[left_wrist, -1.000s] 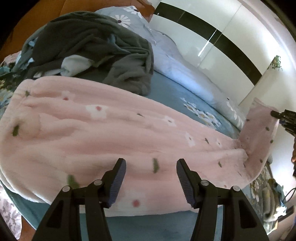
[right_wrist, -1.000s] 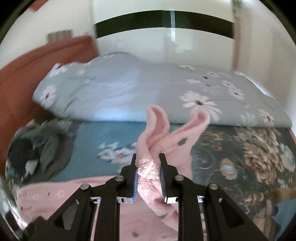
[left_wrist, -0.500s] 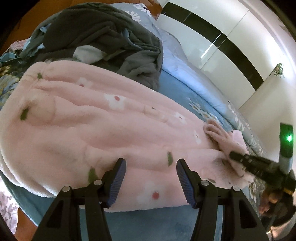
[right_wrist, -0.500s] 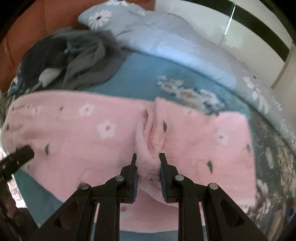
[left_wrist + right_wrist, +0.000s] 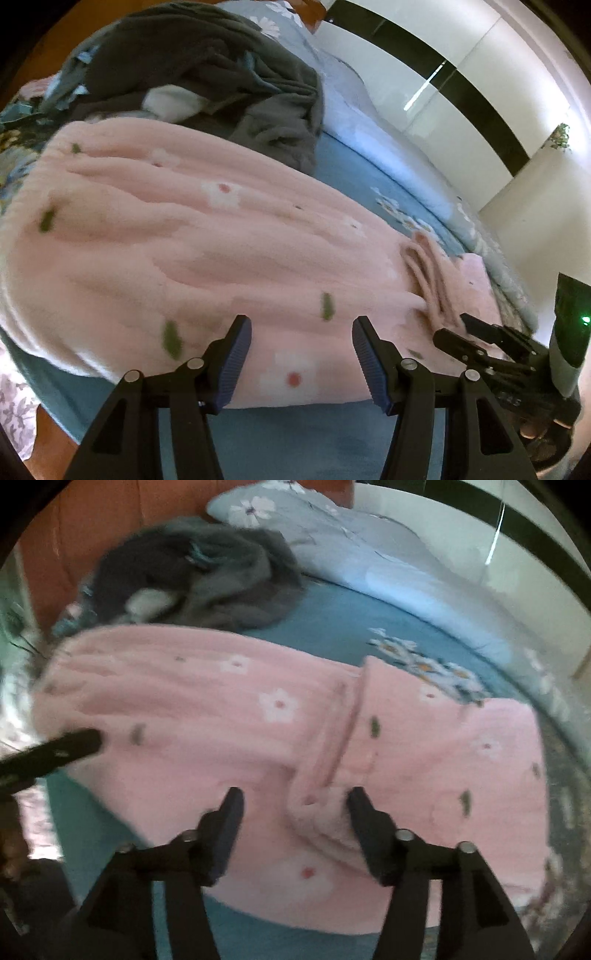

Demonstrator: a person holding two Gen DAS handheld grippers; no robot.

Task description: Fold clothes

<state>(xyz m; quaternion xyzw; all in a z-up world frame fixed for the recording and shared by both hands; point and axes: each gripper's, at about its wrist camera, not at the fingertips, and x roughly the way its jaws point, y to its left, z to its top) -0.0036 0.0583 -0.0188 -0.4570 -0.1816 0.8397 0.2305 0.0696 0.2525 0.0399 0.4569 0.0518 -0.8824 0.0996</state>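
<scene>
A pink fleece garment (image 5: pixel 207 251) with white flowers and green specks lies spread across the blue bed; it also shows in the right wrist view (image 5: pixel 229 716). Its right end is folded back over itself, with a bunched ridge (image 5: pixel 332 760) at the fold. My left gripper (image 5: pixel 301 354) is open and empty, just above the garment's near edge. My right gripper (image 5: pixel 295 812) is open, its fingers straddling the bunched ridge without gripping it; it shows at the right in the left wrist view (image 5: pixel 480 339). The left gripper's tip (image 5: pixel 70 744) shows at the left of the right wrist view.
A heap of dark grey clothes (image 5: pixel 207 70) lies behind the pink garment near the orange headboard (image 5: pixel 85 520). A pale blue floral duvet (image 5: pixel 388 568) runs along the far side. White wardrobe doors with a black band (image 5: pixel 443 74) stand beyond the bed.
My right gripper carried the pink garment's end over onto the body, laid it down and opened, letting it go. The left gripper stayed open and shifted slightly.
</scene>
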